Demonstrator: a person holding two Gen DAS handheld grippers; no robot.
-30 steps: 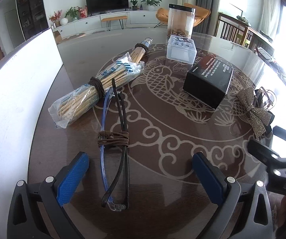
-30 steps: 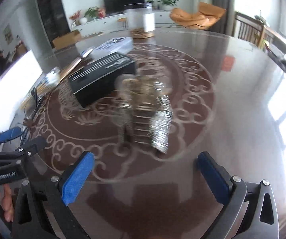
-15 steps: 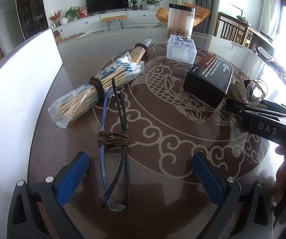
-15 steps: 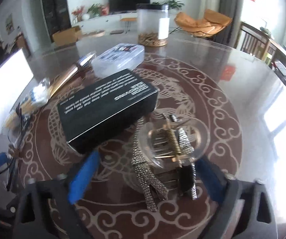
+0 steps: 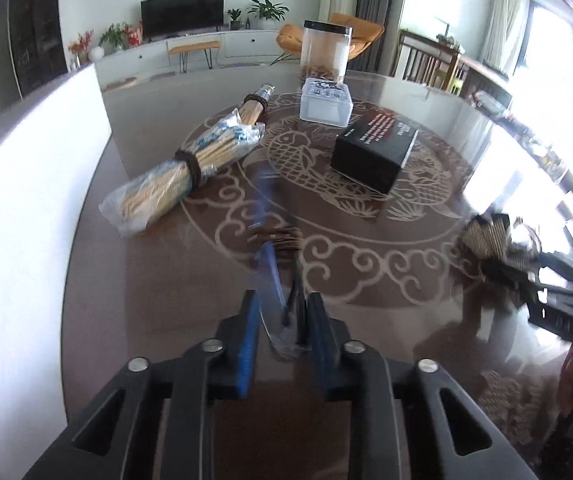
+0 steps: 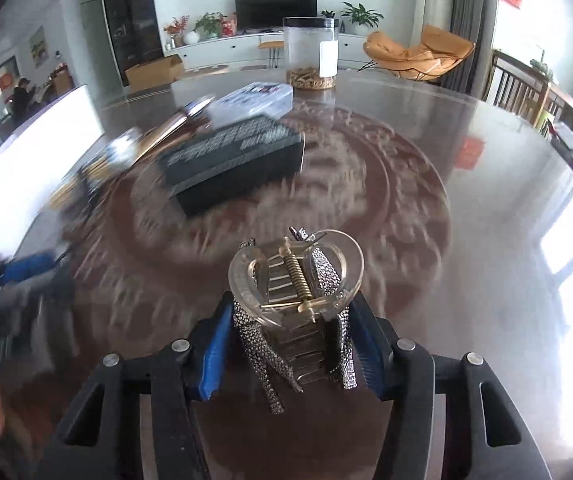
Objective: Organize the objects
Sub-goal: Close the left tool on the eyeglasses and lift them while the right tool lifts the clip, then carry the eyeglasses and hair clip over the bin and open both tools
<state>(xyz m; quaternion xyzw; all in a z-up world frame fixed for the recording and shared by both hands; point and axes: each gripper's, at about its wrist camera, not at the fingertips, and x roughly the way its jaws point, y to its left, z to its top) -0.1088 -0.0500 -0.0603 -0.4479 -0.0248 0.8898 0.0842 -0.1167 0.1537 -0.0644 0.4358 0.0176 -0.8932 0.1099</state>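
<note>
- My left gripper (image 5: 282, 322) has its fingers clenched on the near end of the bundled glasses (image 5: 272, 256), low centre of the left view; their long axis points away up the frame.
- My right gripper (image 6: 292, 344) grasps the hair clip (image 6: 296, 276), bottom centre, ribbon tails hanging toward me.
- Nothing looks sorted yet: chopstick bundle (image 5: 178, 176), black box (image 5: 374, 152) and clear case (image 5: 326, 100) lie scattered on the bench (image 5: 166, 320).
</note>
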